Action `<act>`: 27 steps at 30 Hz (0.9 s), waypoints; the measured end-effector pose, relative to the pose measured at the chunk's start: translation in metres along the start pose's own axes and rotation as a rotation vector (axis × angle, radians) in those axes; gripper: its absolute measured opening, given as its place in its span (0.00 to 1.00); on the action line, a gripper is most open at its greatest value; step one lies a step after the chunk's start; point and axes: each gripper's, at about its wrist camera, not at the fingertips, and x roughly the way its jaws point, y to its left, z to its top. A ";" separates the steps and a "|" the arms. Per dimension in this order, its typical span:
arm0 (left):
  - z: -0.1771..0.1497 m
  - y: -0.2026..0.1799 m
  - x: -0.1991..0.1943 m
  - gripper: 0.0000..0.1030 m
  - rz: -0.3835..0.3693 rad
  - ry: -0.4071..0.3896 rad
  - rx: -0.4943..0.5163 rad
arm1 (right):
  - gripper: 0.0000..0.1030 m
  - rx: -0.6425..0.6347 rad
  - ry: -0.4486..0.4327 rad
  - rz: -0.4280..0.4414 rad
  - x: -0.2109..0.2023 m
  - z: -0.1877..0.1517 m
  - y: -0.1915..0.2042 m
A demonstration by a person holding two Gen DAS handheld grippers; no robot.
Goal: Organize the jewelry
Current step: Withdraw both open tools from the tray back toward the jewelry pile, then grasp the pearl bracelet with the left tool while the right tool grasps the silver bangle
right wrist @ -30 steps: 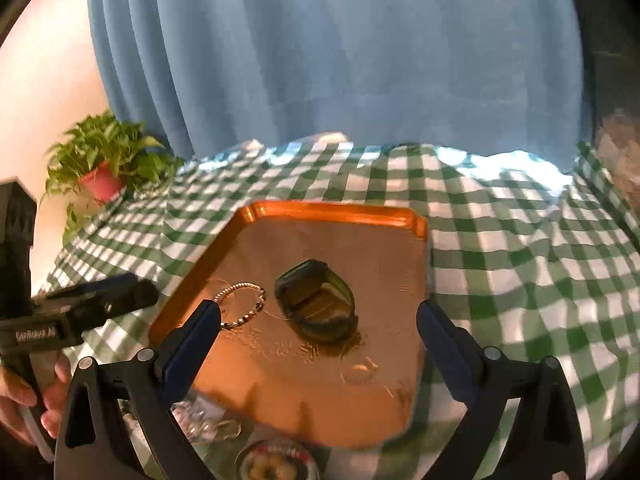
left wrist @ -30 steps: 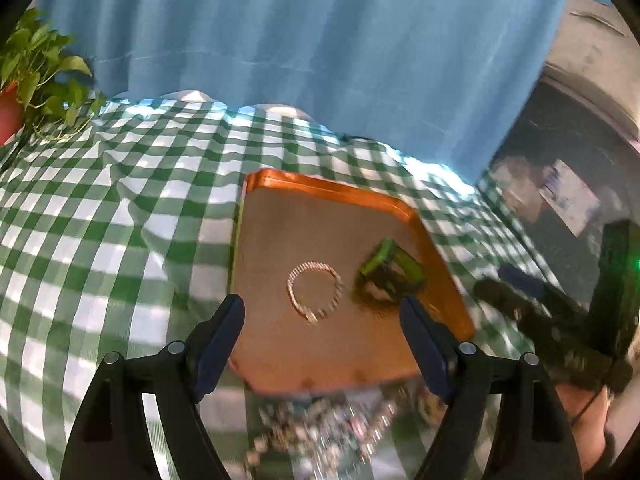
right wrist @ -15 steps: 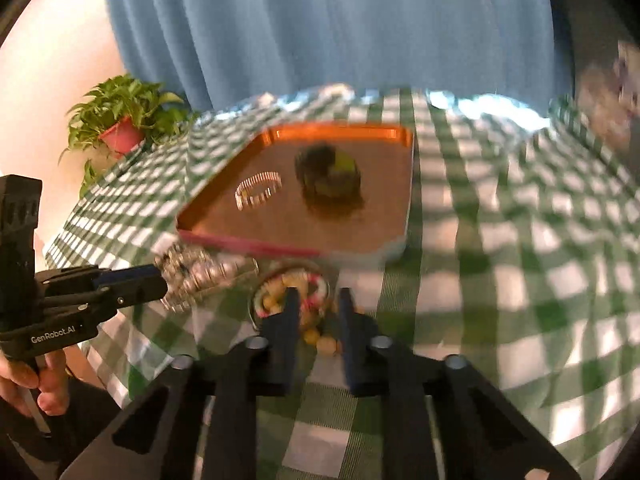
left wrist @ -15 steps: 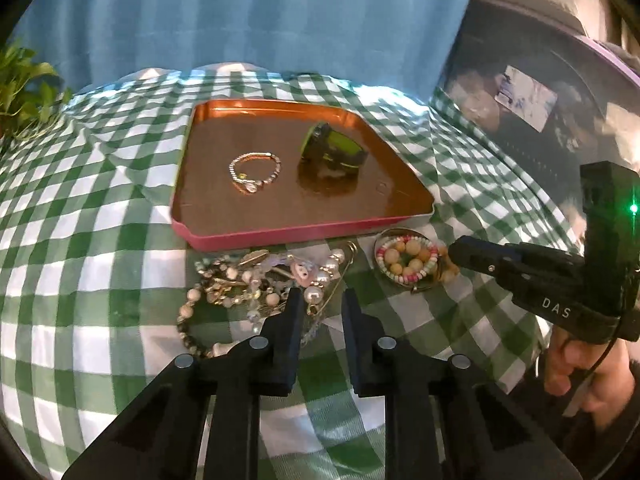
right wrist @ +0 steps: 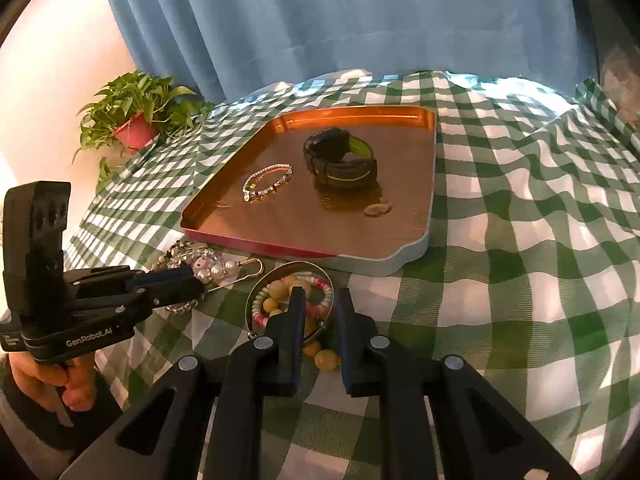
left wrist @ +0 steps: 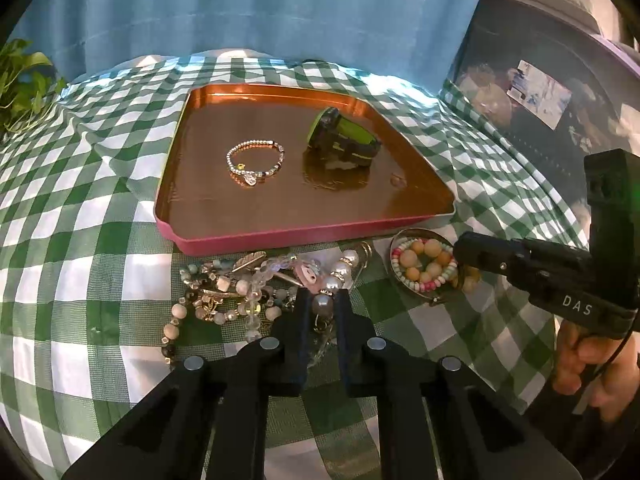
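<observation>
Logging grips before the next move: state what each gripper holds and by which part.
Left gripper: closed on a grey bead of the tangled jewelry pile. Right gripper: closed at the bangle with bead bracelets, near rim; true grip cannot be told.

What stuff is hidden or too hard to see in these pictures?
- Left wrist view: the left hand-held gripper covers the near part of the jewelry pile.
- Right wrist view: the right hand-held gripper hides part of the bead bracelets.
- Both views: the small thing on the tray is too tiny to name.
</observation>
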 end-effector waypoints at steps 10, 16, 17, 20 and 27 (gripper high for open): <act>-0.003 -0.016 -0.026 0.11 -0.052 -0.070 0.024 | 0.17 -0.054 0.037 0.027 0.002 -0.001 0.015; -0.007 -0.020 -0.019 0.11 -0.061 -0.041 0.028 | 0.47 -0.115 0.071 -0.031 0.012 -0.006 0.025; -0.008 -0.021 -0.018 0.11 -0.064 -0.034 0.028 | 0.36 -0.116 0.053 -0.037 0.010 -0.005 0.027; -0.010 -0.024 -0.014 0.11 -0.071 -0.021 0.038 | 0.27 -0.088 0.022 -0.023 0.004 -0.002 0.024; -0.010 -0.016 -0.008 0.11 -0.088 0.012 0.006 | 0.10 -0.037 -0.009 0.007 -0.005 0.006 0.007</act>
